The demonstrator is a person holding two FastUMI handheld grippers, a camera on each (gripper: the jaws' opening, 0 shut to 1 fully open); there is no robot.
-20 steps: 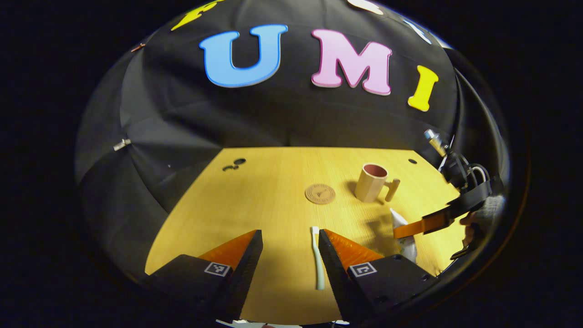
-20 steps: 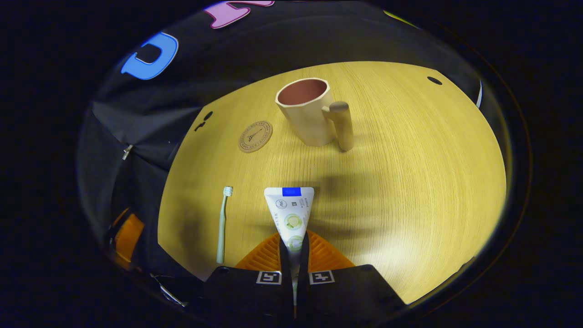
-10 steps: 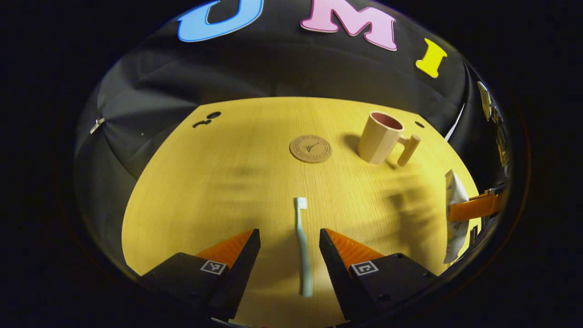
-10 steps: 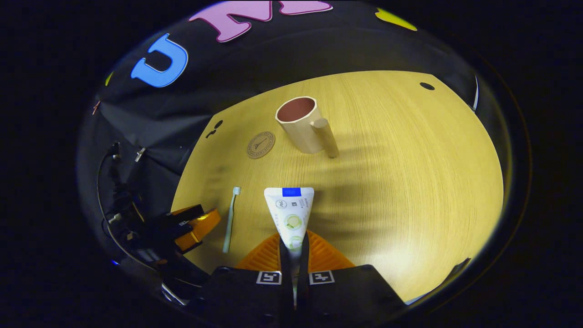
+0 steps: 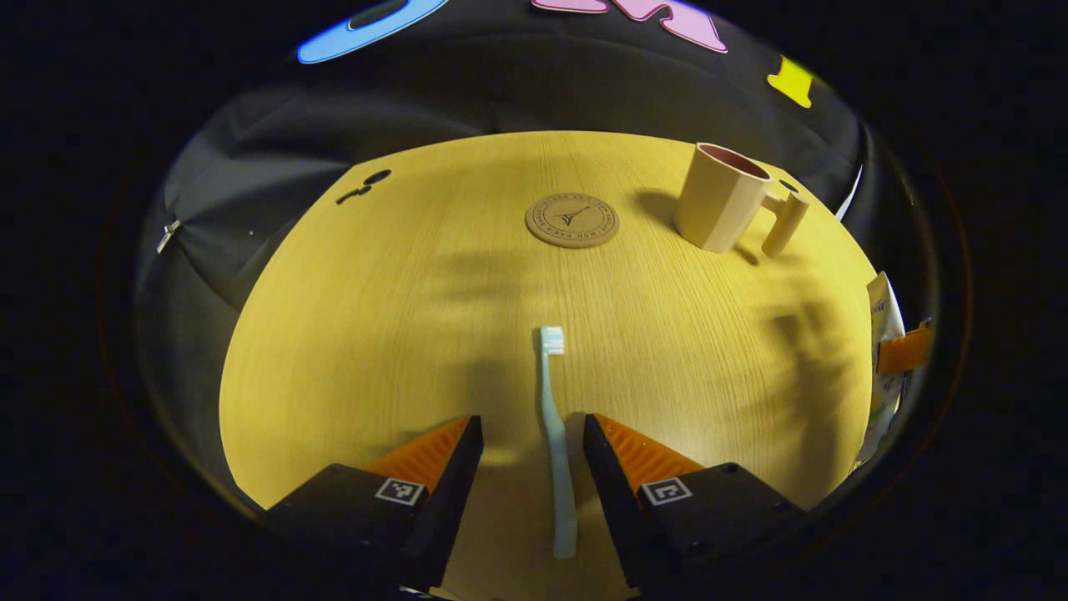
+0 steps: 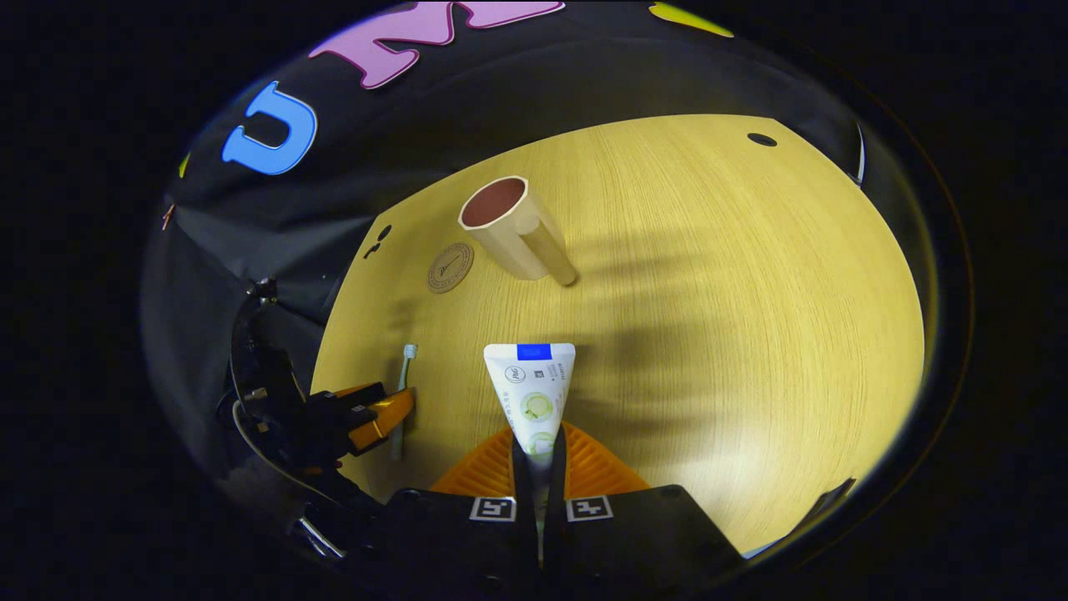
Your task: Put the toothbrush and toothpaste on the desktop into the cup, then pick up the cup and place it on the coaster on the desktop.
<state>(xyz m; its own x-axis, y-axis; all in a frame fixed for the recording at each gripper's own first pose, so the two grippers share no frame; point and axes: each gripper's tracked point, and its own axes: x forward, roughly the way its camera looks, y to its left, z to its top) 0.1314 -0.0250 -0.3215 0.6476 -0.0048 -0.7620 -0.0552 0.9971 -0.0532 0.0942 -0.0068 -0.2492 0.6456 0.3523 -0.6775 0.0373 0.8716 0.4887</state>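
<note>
Your left gripper (image 5: pixel 528 430) jaws are spread, straddling the toothbrush (image 5: pixel 554 442) handle; its long axis runs along the fingers. Right gripper (image 6: pixel 539 442) clamps the toothpaste (image 6: pixel 531 392).

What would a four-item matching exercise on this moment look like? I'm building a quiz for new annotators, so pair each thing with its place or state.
Things:
1. toothbrush
2. toothpaste
3. cup
4. coaster

Places or states:
A. flat on the desktop, nothing on it
B. clamped in the shut right tool
C. lying between the open left tool's fingers
D. upright beside the coaster, nothing in it

Pairs: 1-C, 2-B, 3-D, 4-A
</note>
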